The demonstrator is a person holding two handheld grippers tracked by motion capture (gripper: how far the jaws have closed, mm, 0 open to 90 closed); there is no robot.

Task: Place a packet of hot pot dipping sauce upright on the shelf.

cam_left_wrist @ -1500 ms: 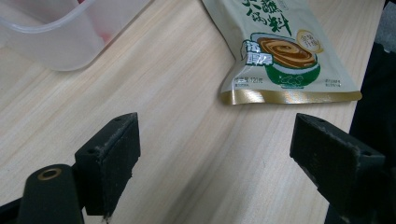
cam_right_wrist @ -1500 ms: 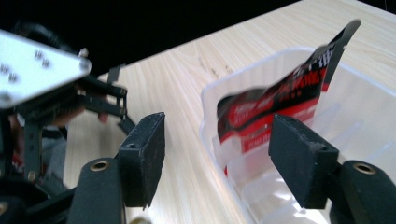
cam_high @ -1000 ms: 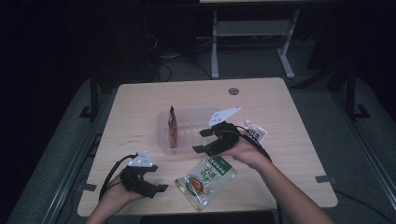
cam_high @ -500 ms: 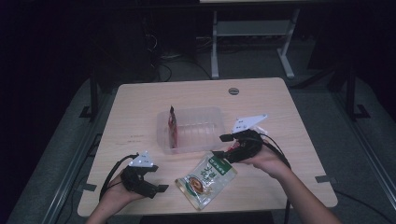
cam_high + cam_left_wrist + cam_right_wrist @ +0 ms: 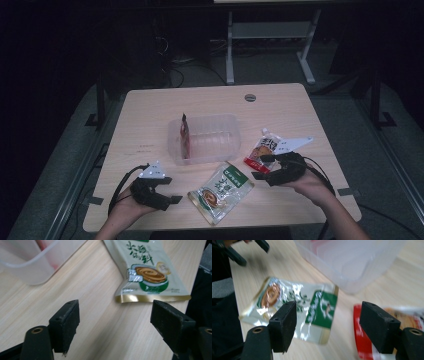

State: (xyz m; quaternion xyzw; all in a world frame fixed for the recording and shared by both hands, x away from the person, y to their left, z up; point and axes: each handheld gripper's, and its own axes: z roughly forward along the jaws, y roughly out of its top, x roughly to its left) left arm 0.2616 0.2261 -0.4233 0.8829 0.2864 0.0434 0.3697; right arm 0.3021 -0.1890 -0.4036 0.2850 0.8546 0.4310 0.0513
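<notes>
A green noodle pouch [image 5: 221, 191] lies flat near the table's front edge, between my two grippers. My left gripper [image 5: 170, 191] rests to its left. Its jaws have just been closing a little but stand open over bare wood [image 5: 116, 315], the green pouch [image 5: 147, 272] ahead of them. My right gripper [image 5: 260, 166] is open and hovers low by a red and white pouch [image 5: 262, 147]. In the right gripper view [image 5: 330, 322], the green pouch [image 5: 294, 307] lies beyond its left jaw and the red pouch [image 5: 359, 340] by its right jaw.
A clear plastic container [image 5: 202, 139] stands mid-table with a red packet [image 5: 185, 136] upright against its left wall. The wooden table [image 5: 150, 115] has a round grommet [image 5: 250, 97] at the back. Dark floor and a white desk frame lie beyond.
My right gripper has moved from above the container's right end to the right and toward the front, down beside the red and white pouch. The left hand has stayed put.
</notes>
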